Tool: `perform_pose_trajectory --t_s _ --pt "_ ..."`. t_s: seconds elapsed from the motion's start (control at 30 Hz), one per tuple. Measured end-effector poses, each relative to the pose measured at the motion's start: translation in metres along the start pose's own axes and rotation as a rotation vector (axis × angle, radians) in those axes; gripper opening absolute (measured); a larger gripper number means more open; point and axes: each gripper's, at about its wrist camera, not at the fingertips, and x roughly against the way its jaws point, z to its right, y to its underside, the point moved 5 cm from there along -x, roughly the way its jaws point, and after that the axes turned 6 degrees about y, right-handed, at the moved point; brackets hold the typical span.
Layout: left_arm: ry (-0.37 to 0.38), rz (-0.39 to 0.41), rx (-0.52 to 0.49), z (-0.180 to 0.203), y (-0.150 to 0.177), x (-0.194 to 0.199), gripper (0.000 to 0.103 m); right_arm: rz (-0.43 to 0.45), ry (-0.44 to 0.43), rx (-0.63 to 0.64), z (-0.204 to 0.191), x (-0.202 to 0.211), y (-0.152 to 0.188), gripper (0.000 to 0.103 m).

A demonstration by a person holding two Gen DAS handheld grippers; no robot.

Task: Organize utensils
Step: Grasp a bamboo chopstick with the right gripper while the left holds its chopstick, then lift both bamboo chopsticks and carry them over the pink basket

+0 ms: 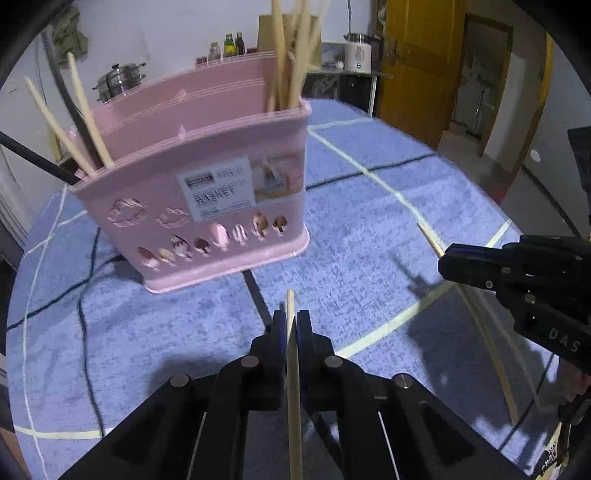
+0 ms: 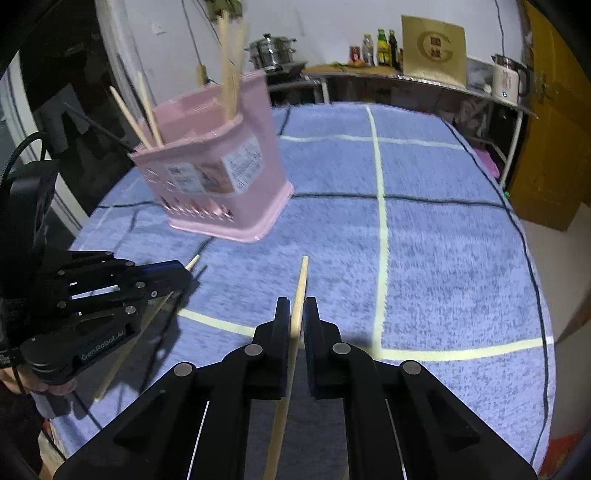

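Both chopsticks are running out the bottom edge w/ lower ends cut off: left gripper [image 1: 291, 321] is clamping one chopstick [image 1: 293, 387], right gripper [image 2: 296, 310] is clamping another chopstick [image 2: 291, 354], both above the blue cloth [image 2: 443, 258]. The pink basket [image 1: 207, 206] is sitting farther back on the cloth, holding more sticks; its label is blurring, only "BASKET" legible, and "GenRobot.AI" is showing on the left gripper body

A white plastered wall [image 2: 332, 26] spans the top of the frame. Below it, a long metal-framed shelf [image 2: 424, 83] carries a steel stacked pot [image 2: 271, 50], glass bottles [image 2: 380, 48] and a white kettle [image 2: 508, 79]. An orange-brown wooden door [image 1: 417, 66] stands upper right.
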Motion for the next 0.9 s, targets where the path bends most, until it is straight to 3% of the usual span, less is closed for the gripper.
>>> perform_pose_trajectory --t_s 0.27,0.37,0.5,0.57,0.73,0.9 --pt "0.003 0.144 0.005 -0.007 -0.024 0.067 0.005 0.116 -0.024 0.022 -0.015 0.041 -0.028 0.005" --pt "0.016 0.166 0.008 -0.011 -0.026 0.082 0.005 0.119 -0.013 0.046 -0.020 0.044 -0.032 0.005" --pt "0.017 0.140 0.016 -0.015 -0.018 0.079 0.005 0.031 -0.008 0.054 -0.017 0.019 -0.019 0.007" --pt "0.019 0.122 0.037 -0.020 -0.013 0.073 0.005 -0.013 0.011 0.060 -0.014 0.001 -0.010 0.013" --pt "0.021 0.121 0.052 -0.024 -0.010 0.071 0.005 -0.110 0.033 0.058 -0.006 -0.032 0.007 0.013" --pt "0.024 0.125 0.044 -0.025 -0.011 0.071 0.005 -0.140 0.039 0.050 -0.001 -0.042 0.008 0.013"
